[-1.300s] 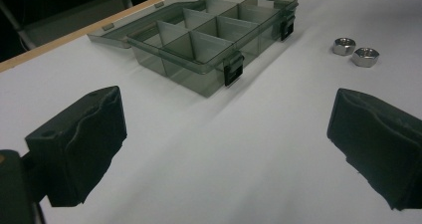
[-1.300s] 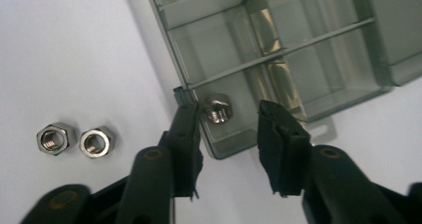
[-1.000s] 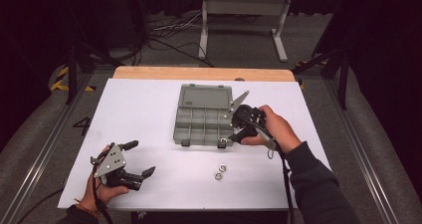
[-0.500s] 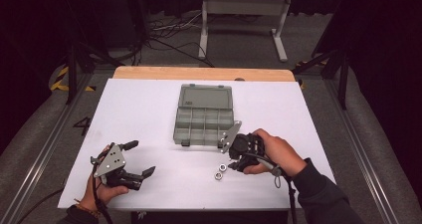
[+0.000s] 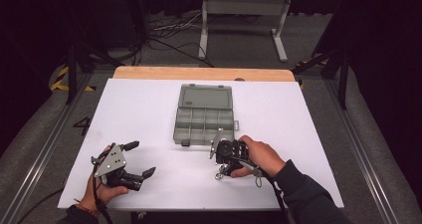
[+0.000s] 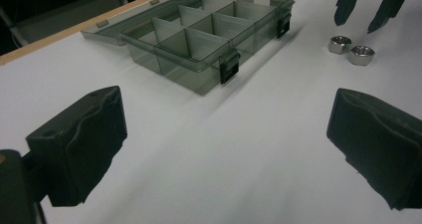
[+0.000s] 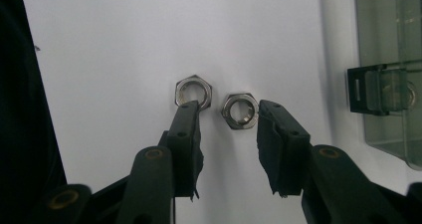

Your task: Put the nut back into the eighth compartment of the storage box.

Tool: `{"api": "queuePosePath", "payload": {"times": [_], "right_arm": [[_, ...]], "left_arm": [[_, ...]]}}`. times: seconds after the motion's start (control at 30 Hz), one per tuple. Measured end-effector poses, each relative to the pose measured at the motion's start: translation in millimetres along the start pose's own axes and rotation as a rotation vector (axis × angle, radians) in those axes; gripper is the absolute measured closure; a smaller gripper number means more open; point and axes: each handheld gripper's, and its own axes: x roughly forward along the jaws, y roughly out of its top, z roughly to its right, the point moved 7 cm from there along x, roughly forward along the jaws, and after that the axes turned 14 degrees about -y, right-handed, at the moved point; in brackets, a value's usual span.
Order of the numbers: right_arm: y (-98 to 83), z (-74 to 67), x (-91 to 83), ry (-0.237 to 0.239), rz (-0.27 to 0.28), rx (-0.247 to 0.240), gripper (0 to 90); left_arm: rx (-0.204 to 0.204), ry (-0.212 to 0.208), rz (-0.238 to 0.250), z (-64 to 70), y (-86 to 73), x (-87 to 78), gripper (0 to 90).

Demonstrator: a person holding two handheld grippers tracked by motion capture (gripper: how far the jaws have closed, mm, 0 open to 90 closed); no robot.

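Note:
Two steel hex nuts lie side by side on the white table (image 5: 149, 109). In the right gripper view, one nut (image 7: 240, 111) sits between my right gripper's (image 7: 228, 109) open jaws, and the other nut (image 7: 193, 91) lies just past the left fingertip. My right gripper (image 5: 219, 173) points down at the table in front of the open grey compartment box (image 5: 204, 122). My left gripper (image 5: 141, 159) rests open near the front left corner, holding nothing. The left gripper view shows the nuts (image 6: 340, 44) (image 6: 361, 55) below the other gripper's fingertips (image 6: 346, 5), with the box (image 6: 209, 35) on the left.
The box's lid (image 5: 205, 95) lies folded back flat on the far side, and its compartments look empty. A black latch (image 7: 378, 92) on the box's front wall is close to the right of the nuts. A wooden strip (image 5: 199, 73) edges the table's far side.
My right gripper has moved from the box's front right corner toward the near edge and come down over the two nuts. The left gripper has stayed put.

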Motion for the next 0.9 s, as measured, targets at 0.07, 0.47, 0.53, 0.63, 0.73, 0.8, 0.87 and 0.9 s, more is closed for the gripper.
{"api": "queuePosePath", "payload": {"times": [0.07, 0.47, 0.53, 0.63, 0.73, 0.8, 0.87, 0.9], "right_arm": [[1.1, -0.2, 1.3, 0.006, 0.001, -0.002, 61.4], [0.6, 3.9, 20.5, 0.008, -0.062, 0.01, 66.8], [0.4, 3.9, 23.3, 0.008, -0.061, 0.014, 67.3], [0.0, 4.3, 25.1, 0.011, -0.06, 0.018, 67.7], [-0.6, 4.2, 27.7, 0.014, -0.069, 0.02, 68.0], [-0.7, 4.3, 27.7, 0.015, -0.067, 0.02, 68.1], [-0.9, 4.3, 27.5, 0.015, -0.067, 0.017, 68.1], [-0.8, 4.1, 27.6, 0.017, -0.061, 0.021, 68.1]], "left_arm": [[0.0, 0.001, -0.001, 0.0, 0.0, -0.1, 2.8], [0.0, -0.003, -0.005, -0.1, -0.6, 1.1, 2.9], [0.0, -0.003, -0.005, -0.1, -0.6, 1.2, 2.9], [-0.002, -0.004, -0.007, -0.1, -0.7, 1.8, 2.9], [-0.001, -0.006, -0.011, 0.0, -1.0, 2.1, 2.9], [-0.003, -0.006, -0.01, -0.2, -1.2, 2.1, 2.9], [-0.003, -0.005, -0.01, -0.2, -1.1, 2.0, 2.9], [-0.001, -0.001, -0.011, 0.1, -0.9, 1.8, 2.9]]}}
